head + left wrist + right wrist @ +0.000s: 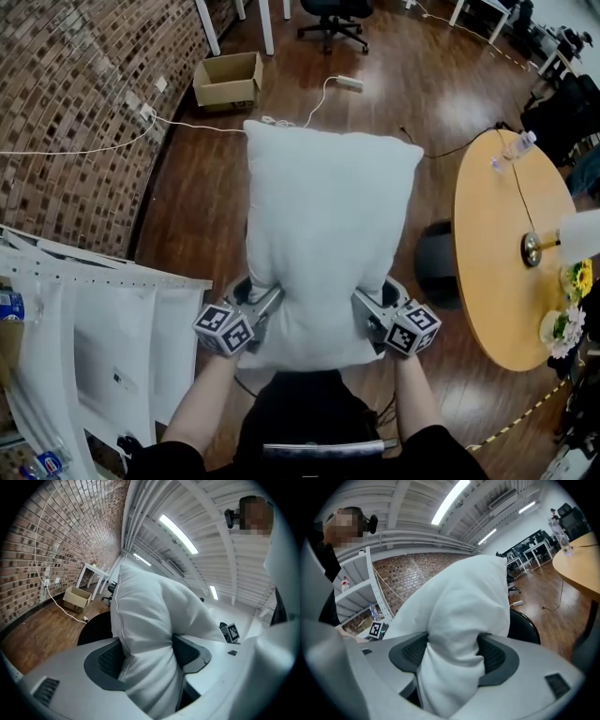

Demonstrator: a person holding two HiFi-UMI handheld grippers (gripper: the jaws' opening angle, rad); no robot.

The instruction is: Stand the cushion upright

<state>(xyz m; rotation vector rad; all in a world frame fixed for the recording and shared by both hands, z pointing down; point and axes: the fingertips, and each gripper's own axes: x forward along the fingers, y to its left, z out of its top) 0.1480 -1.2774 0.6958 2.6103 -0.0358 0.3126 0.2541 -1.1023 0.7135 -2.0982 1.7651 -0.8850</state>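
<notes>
A large white cushion [323, 234] hangs in front of me over the wooden floor, its long side running away from me. My left gripper [267, 305] is shut on its lower left edge, and my right gripper [367, 309] is shut on its lower right edge. In the left gripper view the cushion [150, 620] bulges out between the dark pads [110, 660], pinched narrow by the gripper [147, 656]. The right gripper view shows the same pinch: the fabric [464, 611] is squeezed by the gripper [452, 653]. Partly hidden behind the cushion's right side is a black round seat [436, 262].
A round wooden table [497, 281] stands at the right with a bottle, a lamp base and flowers on it. A white shelf rack [94, 319] is close on the left. Farther off are a cardboard box [228, 80], floor cables [187, 125] and an office chair [333, 19].
</notes>
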